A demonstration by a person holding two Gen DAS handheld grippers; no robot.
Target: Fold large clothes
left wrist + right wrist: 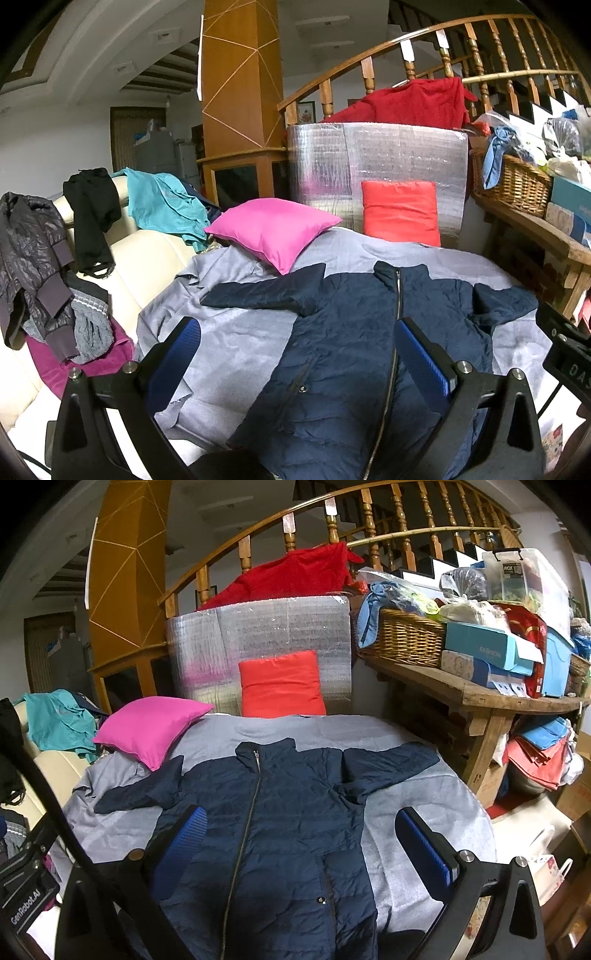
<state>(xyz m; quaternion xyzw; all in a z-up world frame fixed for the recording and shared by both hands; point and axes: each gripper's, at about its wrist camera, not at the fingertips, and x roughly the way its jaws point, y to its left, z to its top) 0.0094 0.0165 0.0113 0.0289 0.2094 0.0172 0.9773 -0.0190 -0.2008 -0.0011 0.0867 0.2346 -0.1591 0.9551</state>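
A navy quilted zip jacket (343, 332) lies flat, front up and zipped, on a grey sheet (236, 332), sleeves spread to both sides. It also shows in the right wrist view (280, 812) on the same sheet (417, 797). My left gripper (295, 350) is open and empty above the jacket's lower left part. My right gripper (299, 834) is open and empty above the jacket's lower right part. Neither touches the cloth.
A pink pillow (273, 229) and a red pillow (400, 212) lie at the far end. Clothes (37, 266) are piled on a cream sofa at left. A wooden bench (476, 698) with a wicker basket (402, 638) and boxes stands at right.
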